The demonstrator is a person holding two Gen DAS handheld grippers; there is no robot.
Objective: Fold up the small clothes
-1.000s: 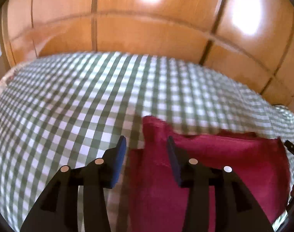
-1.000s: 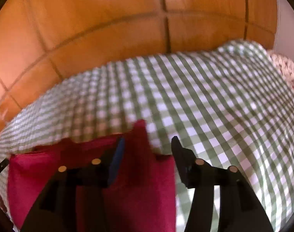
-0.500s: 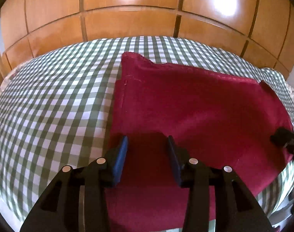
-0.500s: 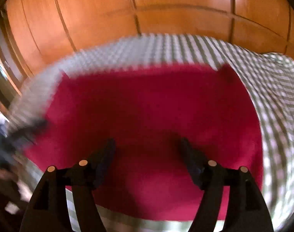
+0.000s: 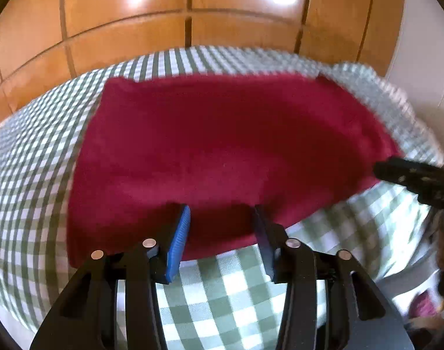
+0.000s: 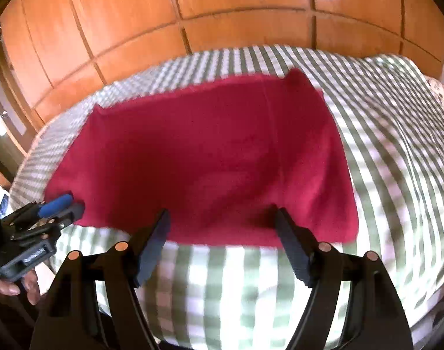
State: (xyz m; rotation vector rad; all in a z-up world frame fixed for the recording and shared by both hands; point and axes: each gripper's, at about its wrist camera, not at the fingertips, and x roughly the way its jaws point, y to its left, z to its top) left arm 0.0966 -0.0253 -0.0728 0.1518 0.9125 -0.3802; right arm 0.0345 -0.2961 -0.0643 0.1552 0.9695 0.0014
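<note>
A dark red cloth (image 5: 222, 151) lies flat and spread out on the green-and-white checked bedspread (image 5: 236, 294); it also fills the middle of the right wrist view (image 6: 210, 160). My left gripper (image 5: 222, 218) is open and empty, hovering over the cloth's near edge. My right gripper (image 6: 222, 218) is open wider and empty, over the near edge toward the cloth's right side. The left gripper also shows in the right wrist view (image 6: 61, 207) by the cloth's near left corner. The right gripper's tip shows in the left wrist view (image 5: 396, 172) at the cloth's right corner.
Orange wooden wardrobe panels (image 5: 192, 14) stand behind the bed. The bedspread (image 6: 396, 145) extends well to the right of the cloth. A floral fabric (image 6: 443, 96) lies at the far right edge. The bed's near edge drops off below the grippers.
Both grippers have pulled back from the far corners to the near edge. The cloth now lies flat and let go. The right gripper has opened wider.
</note>
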